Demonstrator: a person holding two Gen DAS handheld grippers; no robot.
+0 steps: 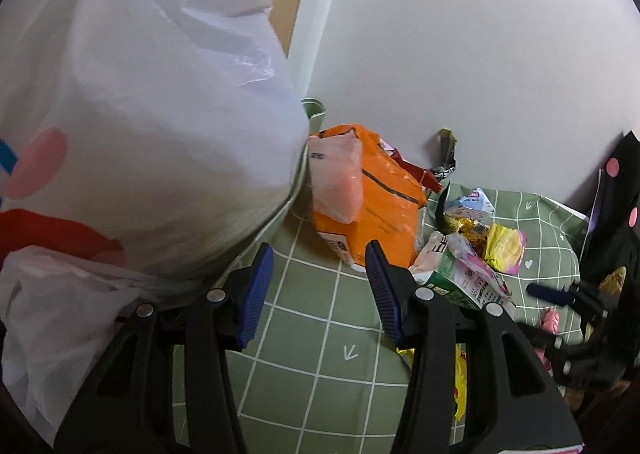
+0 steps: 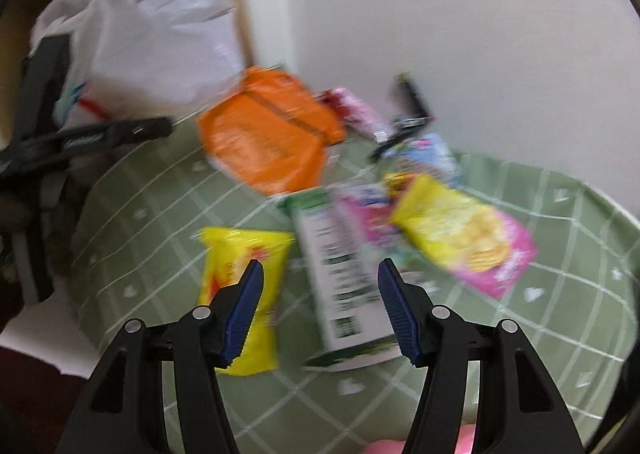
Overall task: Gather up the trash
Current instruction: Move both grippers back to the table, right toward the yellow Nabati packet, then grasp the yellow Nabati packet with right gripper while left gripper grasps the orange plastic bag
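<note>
Snack wrappers lie heaped on a green checked tablecloth. Among them are an orange packet, a green and white carton and a yellow wrapper. A big white plastic bag with pink and red print fills the left. My left gripper stands open just right of the bag, with only cloth between its fingers. In the blurred right wrist view, my right gripper is open above the carton. A yellow packet lies by its left finger, a yellow and pink chip bag further right.
A white wall rises behind the table, with a black wrapper leaning on it. Dark cloth with pink dots hangs at the right. The round table edge curves down the right side. The orange packet and white bag sit at the back left.
</note>
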